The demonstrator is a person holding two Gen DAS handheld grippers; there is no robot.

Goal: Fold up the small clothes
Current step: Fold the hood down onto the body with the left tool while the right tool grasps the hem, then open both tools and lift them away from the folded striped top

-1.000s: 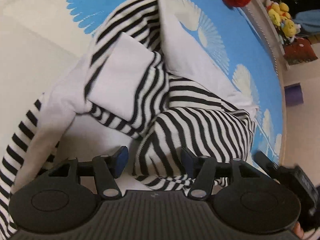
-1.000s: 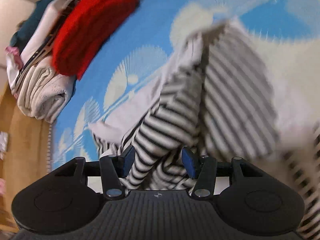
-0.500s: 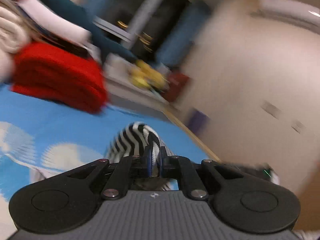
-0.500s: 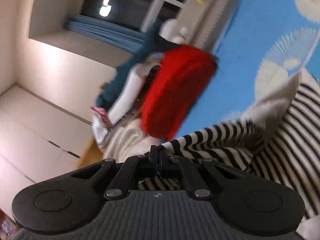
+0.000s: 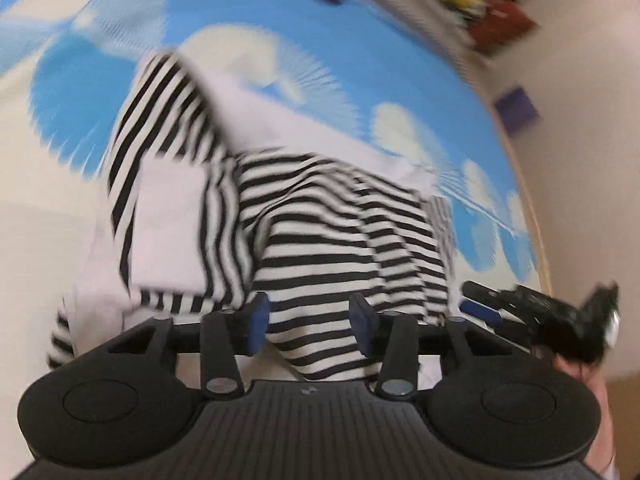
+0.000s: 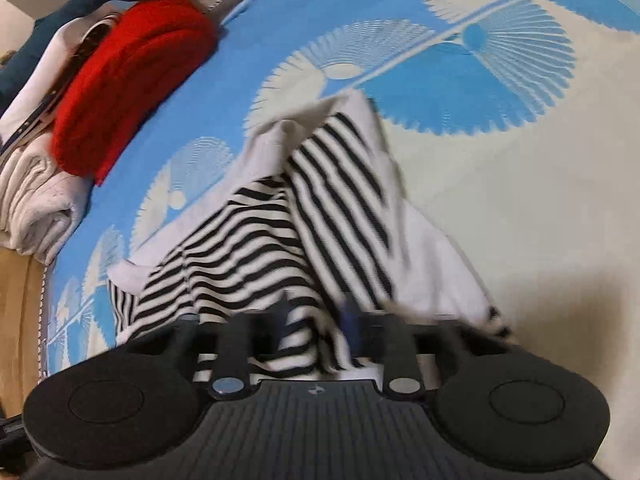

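A black-and-white striped garment (image 5: 344,236) lies crumpled on the blue-and-cream patterned bedspread (image 6: 520,184), its long axis running away from me, one end pointing toward the folded red cloth (image 6: 132,84). My left hand-held gripper (image 5: 310,318) is spread apart over its near edge. My right hand-held gripper (image 6: 316,320) also looks released (it is blurred).

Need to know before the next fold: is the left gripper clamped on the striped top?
No, the left gripper stands open, its blue pads apart over the striped top.
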